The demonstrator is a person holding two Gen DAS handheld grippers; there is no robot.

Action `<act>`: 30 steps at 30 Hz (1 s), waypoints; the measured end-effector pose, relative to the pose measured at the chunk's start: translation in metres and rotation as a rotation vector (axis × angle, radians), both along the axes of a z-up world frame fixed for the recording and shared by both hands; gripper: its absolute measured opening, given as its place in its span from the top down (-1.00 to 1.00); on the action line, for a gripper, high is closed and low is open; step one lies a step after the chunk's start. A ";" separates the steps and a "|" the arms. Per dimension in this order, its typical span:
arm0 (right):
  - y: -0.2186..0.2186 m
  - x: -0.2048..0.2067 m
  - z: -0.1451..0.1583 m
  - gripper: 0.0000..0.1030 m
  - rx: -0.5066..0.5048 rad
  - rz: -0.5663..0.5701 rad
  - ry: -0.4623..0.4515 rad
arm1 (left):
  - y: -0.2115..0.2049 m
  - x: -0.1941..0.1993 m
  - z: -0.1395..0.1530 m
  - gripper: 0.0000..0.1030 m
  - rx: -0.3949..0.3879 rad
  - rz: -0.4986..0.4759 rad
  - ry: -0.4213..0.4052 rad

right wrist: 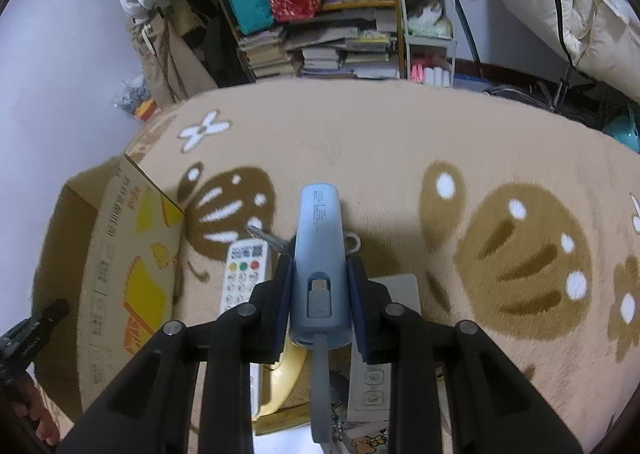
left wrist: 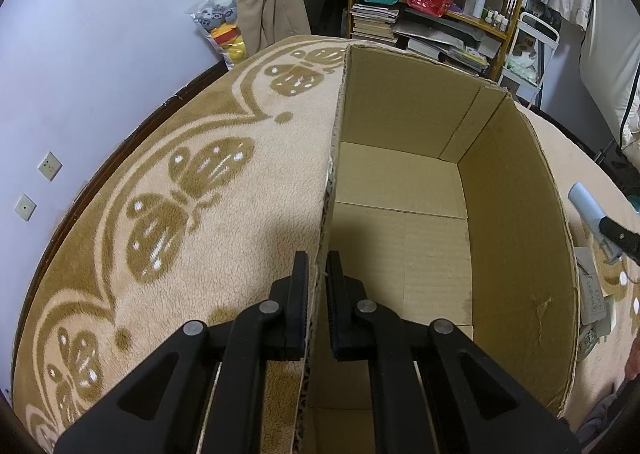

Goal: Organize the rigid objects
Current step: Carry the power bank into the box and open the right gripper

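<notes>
While the left gripper (left wrist: pixel 318 268) is pinching the near wall of the cardboard box (left wrist: pixel 516 213), its jaws are sitting pressed together w/ only the thin card edge between them, one finger outside over the blanket, the other inside the box. Box is standing open-topped on the beige butterfly-pattern blanket (left wrist: pixel 168 157), interior bare cardboard.

Right gripper (right wrist: pixel 318 266) is clamping a pale blue power bank (right wrist: pixel 319 250) by its sides, pads pressing both flanks; the bank is pointing away along the fingers, its grey cable (right wrist: pixel 322 386) hanging down toward the camera. Bank is riding above the blanket, clear of the pile underneath. In the left wrist view the same bank (left wrist: pixel 590 209) is showing at the far right, outside the box.

Below the right gripper, a white remote (right wrist: pixel 242 274) w/ coloured buttons is lying on the blanket just right of the box's printed outer wall (right wrist: pixel 124 266). A key (right wrist: pixel 264 236) is lying beside the remote's top. A grey flat device (right wrist: pixel 400 286) and a yellow object (right wrist: pixel 284 378) are partly hidden by the fingers; can't tell more.
</notes>
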State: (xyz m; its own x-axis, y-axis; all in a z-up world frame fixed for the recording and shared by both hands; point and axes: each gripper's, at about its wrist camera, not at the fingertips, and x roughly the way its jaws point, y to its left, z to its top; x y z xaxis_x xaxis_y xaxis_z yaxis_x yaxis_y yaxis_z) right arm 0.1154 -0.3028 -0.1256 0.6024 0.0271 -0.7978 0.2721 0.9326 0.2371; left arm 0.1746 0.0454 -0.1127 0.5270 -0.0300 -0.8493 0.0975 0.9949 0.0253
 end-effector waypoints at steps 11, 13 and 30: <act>0.064 0.002 0.052 0.44 0.038 0.172 -0.145 | 0.002 0.000 0.001 0.88 -0.020 0.001 -0.002; 0.083 0.004 0.058 0.44 0.033 0.219 -0.163 | 0.002 0.000 0.001 0.88 -0.020 0.002 -0.001; 0.181 0.029 0.035 0.44 -0.101 0.425 -0.106 | 0.006 0.003 0.000 0.86 -0.033 0.012 0.000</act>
